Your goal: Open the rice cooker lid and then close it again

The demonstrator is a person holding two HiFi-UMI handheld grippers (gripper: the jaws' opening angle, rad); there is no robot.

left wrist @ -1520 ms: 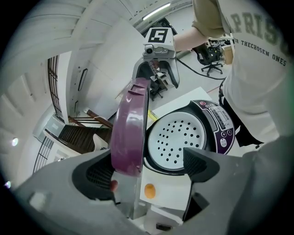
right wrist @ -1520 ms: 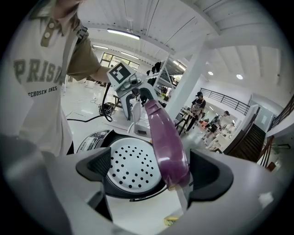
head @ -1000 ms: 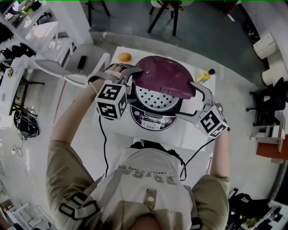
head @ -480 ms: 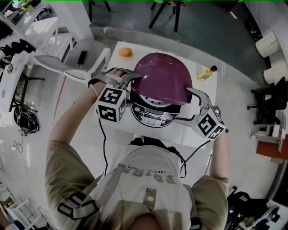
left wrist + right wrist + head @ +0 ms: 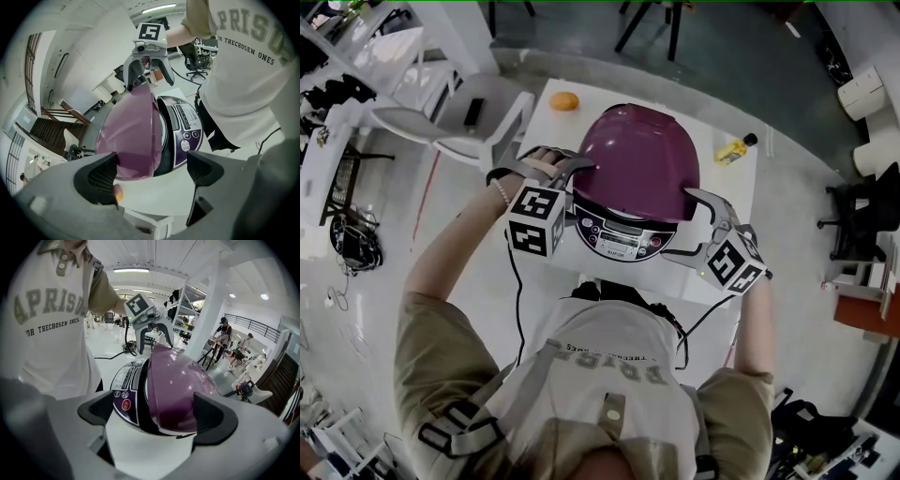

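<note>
- A white chair (image 5: 455, 122) is seen on the floor, just past the left edge of the white table (image 5: 544, 127).
- An orange (image 5: 563, 101) lies near the far left corner of the table, well apart from the cooker.
- The left gripper (image 5: 579, 171) is held at the left side of the purple lid (image 5: 639, 159). Its jaws are spread wide apart. The lid's low edge and the table are seen between them, but nothing is squeezed. If a fingertip touches the lid cannot be told.
- The rice cooker (image 5: 623, 253) stands in the middle of the table. Its long way runs from the near edge to the far edge.
- Its control panel (image 5: 123, 390) is turned to the near edge, toward the person (image 5: 609, 375).
- The lid is almost down but not flat. Its front edge is lifted a little, and a dark gap is seen under it in both gripper views. The back of the lid is on the far side.
- The right gripper (image 5: 686, 223) is held at the right side of the cooker. Its jaws are spread wide apart too. The cooker's side and the lid are seen between them, with nothing squeezed.
- A yellow bottle (image 5: 737, 148) lies near the far right corner of the table, apart from the cooker.
</note>
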